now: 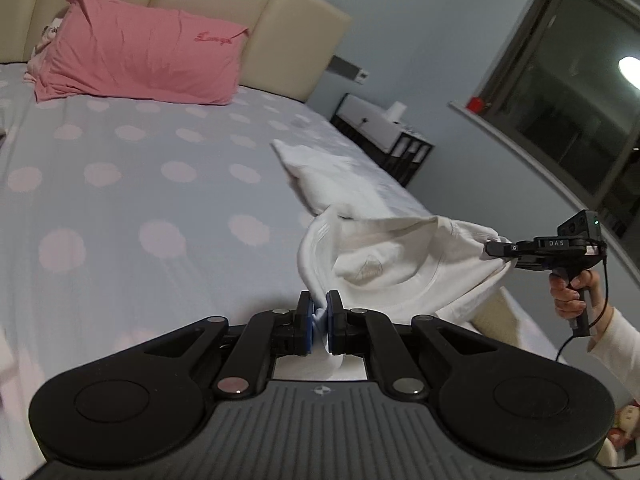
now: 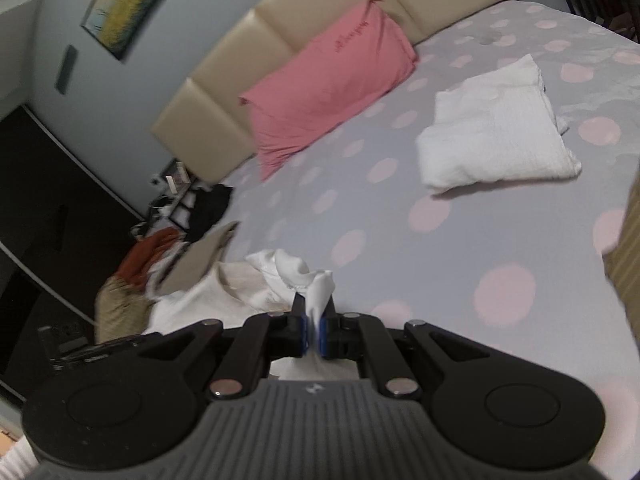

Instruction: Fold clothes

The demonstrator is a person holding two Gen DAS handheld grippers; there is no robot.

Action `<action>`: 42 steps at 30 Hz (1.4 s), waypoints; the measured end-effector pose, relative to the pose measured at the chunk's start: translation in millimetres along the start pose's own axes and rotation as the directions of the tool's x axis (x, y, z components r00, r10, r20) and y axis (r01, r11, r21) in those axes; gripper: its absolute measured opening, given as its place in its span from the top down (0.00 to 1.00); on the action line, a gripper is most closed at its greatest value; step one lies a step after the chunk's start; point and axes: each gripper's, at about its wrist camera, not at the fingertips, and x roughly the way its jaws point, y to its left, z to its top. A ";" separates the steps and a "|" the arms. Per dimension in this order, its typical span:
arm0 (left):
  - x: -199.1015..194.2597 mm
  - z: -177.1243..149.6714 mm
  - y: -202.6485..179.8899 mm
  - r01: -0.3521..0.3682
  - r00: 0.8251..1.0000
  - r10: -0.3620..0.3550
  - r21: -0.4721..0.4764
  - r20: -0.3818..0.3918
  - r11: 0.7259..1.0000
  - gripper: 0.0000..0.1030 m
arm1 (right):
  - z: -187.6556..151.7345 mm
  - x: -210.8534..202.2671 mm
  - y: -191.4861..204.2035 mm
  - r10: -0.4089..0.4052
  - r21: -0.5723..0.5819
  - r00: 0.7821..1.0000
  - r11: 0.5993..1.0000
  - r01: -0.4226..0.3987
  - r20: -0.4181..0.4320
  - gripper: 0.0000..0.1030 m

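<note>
**A:** Claw states?

**B:** Left gripper (image 1: 319,312): blue pads pressed together on a bunched edge of the white T-shirt (image 1: 392,264). Cloth runs down between the fingers and out below them. Right gripper (image 2: 315,330): same, pinching a peak of white fabric that sticks up past the tips.

**A:** Is the right one visible from the left camera?

**B:** Yes, far right of that view, held by a hand (image 1: 572,294) in a light sleeve, cable hanging below. Its tips are buried in the shirt's other corner.

**A:** Where's the shirt?

**B:** Strung between the two grippers near the right edge of the bed (image 1: 140,208), neckline showing, small printed logo below it. The middle sags; I can't tell if it touches the sheet.

**A:** Anything else on the bed?

**B:** Folded white garment (image 2: 496,132) lying flat on the dotted sheet, farther than the held shirt, apart from it in the right view. Pink pillow (image 1: 136,64) against the cream headboard (image 1: 248,12) at the far end.

**A:** Off the bed?

**B:** Bedside shelf unit (image 1: 384,136) beyond the right edge, dark window (image 1: 560,92) above it. From the right camera, a heap of clothes (image 2: 160,256) at the bed's left side and a painting (image 2: 128,4) on the wall. That view is motion-blurred.
</note>
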 end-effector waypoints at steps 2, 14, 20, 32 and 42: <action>-17.9 -21.5 -13.5 0.022 1.000 -0.022 -0.005 -0.012 1.000 0.96 | -25.4 -26.3 13.8 0.029 -0.015 0.999 0.999 -0.029 -0.016 0.94; -67.6 -156.0 -93.8 0.051 0.962 -0.022 0.097 -0.274 0.994 0.95 | -199.7 -105.5 45.3 0.012 -0.088 0.949 0.995 -0.041 -0.316 0.94; -57.0 -188.6 -114.4 -0.043 0.899 0.150 0.257 -0.412 0.965 0.94 | -231.6 -102.8 54.7 -0.145 -0.209 0.913 0.975 0.067 -0.381 0.93; -91.2 -189.9 -139.2 -0.209 0.827 0.407 0.461 -0.387 0.862 0.51 | -235.7 -128.3 84.4 -0.405 -0.534 0.877 0.816 0.221 -0.257 0.23; -15.3 -241.2 -236.6 -0.119 0.888 0.425 0.804 -0.177 0.583 0.52 | -299.1 -53.1 140.1 -0.449 -0.867 0.884 0.485 0.117 -0.132 0.16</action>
